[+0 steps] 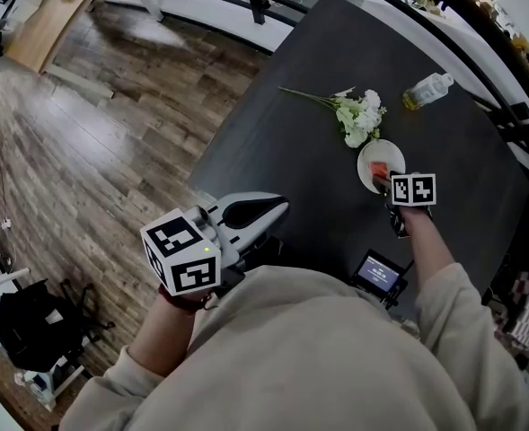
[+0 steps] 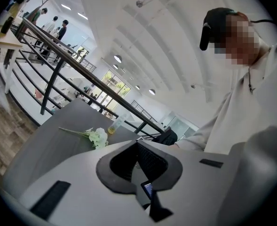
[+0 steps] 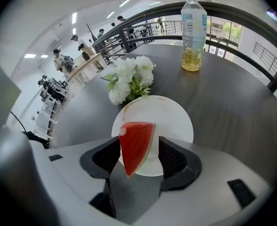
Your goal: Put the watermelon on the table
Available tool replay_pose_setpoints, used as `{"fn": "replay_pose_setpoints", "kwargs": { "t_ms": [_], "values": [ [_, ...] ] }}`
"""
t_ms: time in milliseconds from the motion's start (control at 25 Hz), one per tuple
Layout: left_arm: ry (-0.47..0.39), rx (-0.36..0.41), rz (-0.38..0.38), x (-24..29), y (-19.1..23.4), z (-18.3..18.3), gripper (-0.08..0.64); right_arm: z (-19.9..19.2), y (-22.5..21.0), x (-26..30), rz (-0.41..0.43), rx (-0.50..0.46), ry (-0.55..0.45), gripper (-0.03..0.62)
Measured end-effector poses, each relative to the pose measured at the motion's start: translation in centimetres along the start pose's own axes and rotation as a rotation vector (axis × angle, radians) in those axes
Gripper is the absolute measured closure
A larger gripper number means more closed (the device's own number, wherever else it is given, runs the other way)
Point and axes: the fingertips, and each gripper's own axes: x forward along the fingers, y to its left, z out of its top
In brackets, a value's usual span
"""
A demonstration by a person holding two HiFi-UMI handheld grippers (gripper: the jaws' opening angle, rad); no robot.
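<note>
A red wedge of watermelon (image 3: 136, 145) with a thin green rind stands point-down between the jaws of my right gripper (image 3: 139, 149), over the near rim of a white plate (image 3: 173, 121). A narrow strip of plate shows between the rind and the right pad, so the jaws stand open around the slice. In the head view the right gripper (image 1: 388, 183) points steeply down at the plate (image 1: 370, 158), with the red of the watermelon (image 1: 379, 170) just showing. My left gripper (image 1: 277, 206) hovers at the near left corner of the dark table (image 1: 291, 142), held nearly level, with its jaws (image 2: 138, 144) together and nothing in them.
White flowers (image 1: 358, 117) lie just beyond the plate, and a plastic bottle (image 1: 426, 90) of yellowish liquid is farther back. A small device with a lit screen (image 1: 378, 274) sits near my body. A black railing (image 1: 480, 25) runs behind the table. Wooden floor lies to the left.
</note>
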Motion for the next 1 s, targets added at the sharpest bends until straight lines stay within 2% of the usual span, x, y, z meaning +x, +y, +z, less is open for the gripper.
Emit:
{"fn": "replay_pose_setpoints", "kwargs": {
  "t_ms": [160,320,520,800,1000],
  "values": [
    [-0.033,-0.027,-0.037,-0.2,-0.6,0.5,0.554,-0.2,0.3,-0.1,0.005,-0.009,0.002,0.337],
    [-0.016,-0.013,-0.021,-0.1,-0.1,0.4,0.554,0.1,0.3,-0.1,0.008,0.002,-0.017,0.336],
    [0.015,0.002,-0.029,-0.1,0.1,0.9,0.554,0.2,0.5,-1.3,0.037,0.063,-0.058,0.336],
    [0.076,0.062,-0.110,1.6,-1.5,1.7,0.554,-0.1,0.0,-6.3,0.030,0.121,-0.184,0.337],
    [0.064,0.127,-0.148,2.9,-2.6,3.5,0.554,0.2,0.1,-10.6,0.109,0.157,-0.314,0.347]
  ]
}}
